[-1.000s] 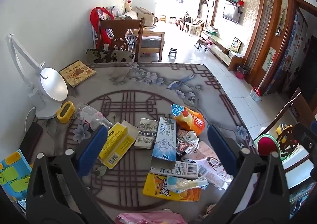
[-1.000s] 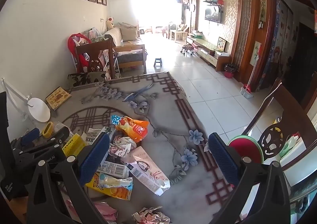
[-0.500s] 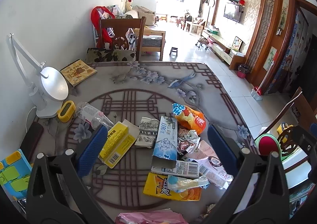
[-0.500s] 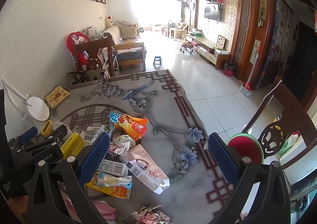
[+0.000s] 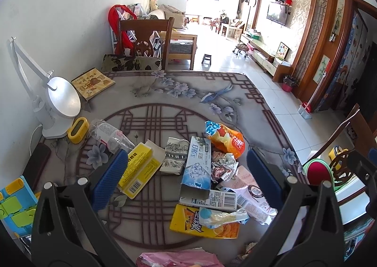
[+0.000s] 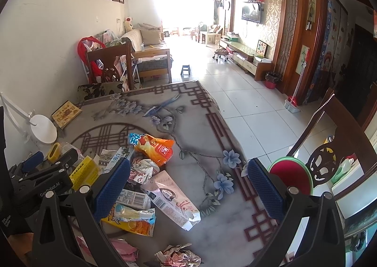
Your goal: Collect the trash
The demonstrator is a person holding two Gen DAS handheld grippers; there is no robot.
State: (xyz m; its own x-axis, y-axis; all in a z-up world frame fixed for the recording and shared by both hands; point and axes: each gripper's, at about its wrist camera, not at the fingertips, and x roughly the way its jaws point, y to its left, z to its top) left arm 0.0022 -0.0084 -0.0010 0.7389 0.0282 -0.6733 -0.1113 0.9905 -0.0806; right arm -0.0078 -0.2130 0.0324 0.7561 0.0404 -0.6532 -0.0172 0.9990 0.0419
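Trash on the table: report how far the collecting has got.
Nothing looks collected yet. The orange chip bag, blue carton, yellow box, crushed bottle and pink pouch all lie loose on the table. Nothing is in hand: the left tool and right tool are open and empty above the pile. All the picking up is left.

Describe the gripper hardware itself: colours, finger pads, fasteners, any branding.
Both grippers look alike. The left gripper and right gripper each have matte black plastic finger arms with silver round screw heads, tipped with blue ribbed rectangular pads. From the right wrist view, the left unit's black body carries white "GenRobot.AI" lettering. No cables, sleeves or hands are visible.
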